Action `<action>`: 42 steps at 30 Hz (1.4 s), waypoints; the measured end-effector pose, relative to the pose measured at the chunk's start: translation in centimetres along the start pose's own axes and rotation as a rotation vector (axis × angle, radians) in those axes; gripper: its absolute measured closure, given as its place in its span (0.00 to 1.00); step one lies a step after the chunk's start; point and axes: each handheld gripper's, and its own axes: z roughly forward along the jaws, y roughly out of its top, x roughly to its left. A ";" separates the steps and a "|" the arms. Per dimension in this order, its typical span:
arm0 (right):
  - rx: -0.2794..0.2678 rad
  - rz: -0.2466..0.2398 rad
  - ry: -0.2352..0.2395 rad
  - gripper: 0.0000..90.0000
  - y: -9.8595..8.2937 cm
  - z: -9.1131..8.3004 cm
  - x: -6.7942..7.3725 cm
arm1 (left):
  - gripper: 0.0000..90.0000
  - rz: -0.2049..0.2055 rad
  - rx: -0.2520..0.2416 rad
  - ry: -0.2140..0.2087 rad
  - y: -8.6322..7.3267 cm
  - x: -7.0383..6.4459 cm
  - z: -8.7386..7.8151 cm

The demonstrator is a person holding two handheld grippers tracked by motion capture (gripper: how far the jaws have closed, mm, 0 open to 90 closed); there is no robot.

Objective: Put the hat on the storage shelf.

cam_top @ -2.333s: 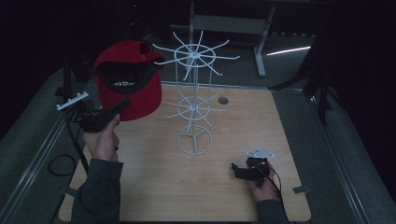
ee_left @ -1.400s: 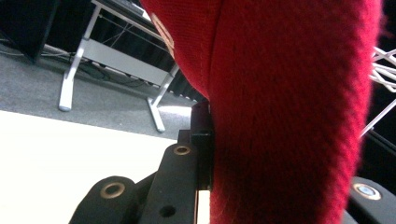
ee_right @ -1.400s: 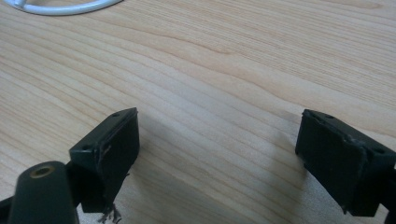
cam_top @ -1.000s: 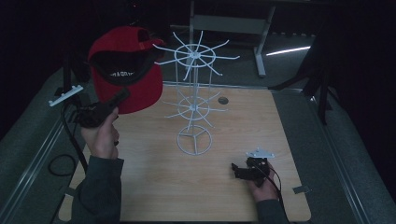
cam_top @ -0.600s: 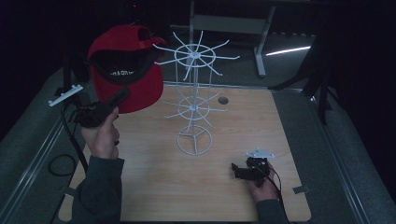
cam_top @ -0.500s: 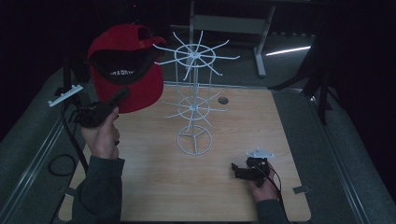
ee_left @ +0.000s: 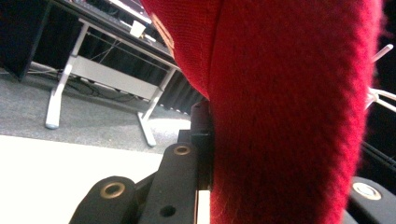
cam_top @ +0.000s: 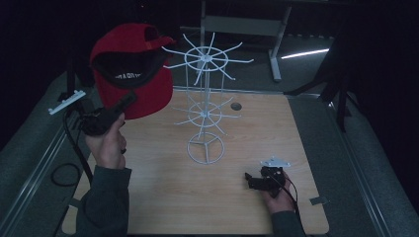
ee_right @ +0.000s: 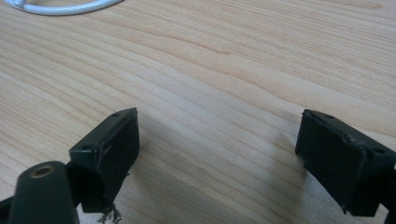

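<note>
A red cap (cam_top: 131, 69) with a black lining is held up in the air, left of the top of a white wire rack (cam_top: 205, 98). My left gripper (cam_top: 126, 101) is shut on the cap's brim from below. In the left gripper view the red cap (ee_left: 289, 93) fills the right side, with my left gripper (ee_left: 219, 154) clamped on its edge. My right gripper (cam_top: 252, 181) rests low on the wooden table (cam_top: 163, 197) near the front right, open. In the right gripper view, the right gripper (ee_right: 224, 144) has nothing but bare wood between its jaws.
The rack's round base (cam_top: 205, 147) stands mid-table, and its ring (ee_right: 60, 7) is just ahead of the right gripper. A small round hole (cam_top: 236, 105) lies behind the rack. A metal desk frame (cam_top: 247, 24) stands beyond the table. A cable (cam_top: 64, 168) hangs off the left edge.
The left gripper lifted the cap a little up and to the left, then held it still. The right gripper has not moved.
</note>
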 end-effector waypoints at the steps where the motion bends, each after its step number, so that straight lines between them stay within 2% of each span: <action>1: 0.000 0.000 0.000 0.15 0.0 0.0 0.0 | 0.93 0.001 -0.001 0.000 0.0 0.0 0.0; 20: 0.000 0.000 0.000 0.15 0.0 0.0 0.0 | 0.93 0.020 -0.008 -0.033 -0.2 -0.3 -0.2; 24: 0.000 0.000 0.000 0.15 0.0 0.0 0.0 | 0.93 0.013 -0.010 -0.039 -0.3 -0.2 -0.2; 42: 0.000 0.001 0.000 0.15 0.0 0.0 0.0 | 0.93 0.019 -0.004 -0.046 -0.9 -0.1 -0.3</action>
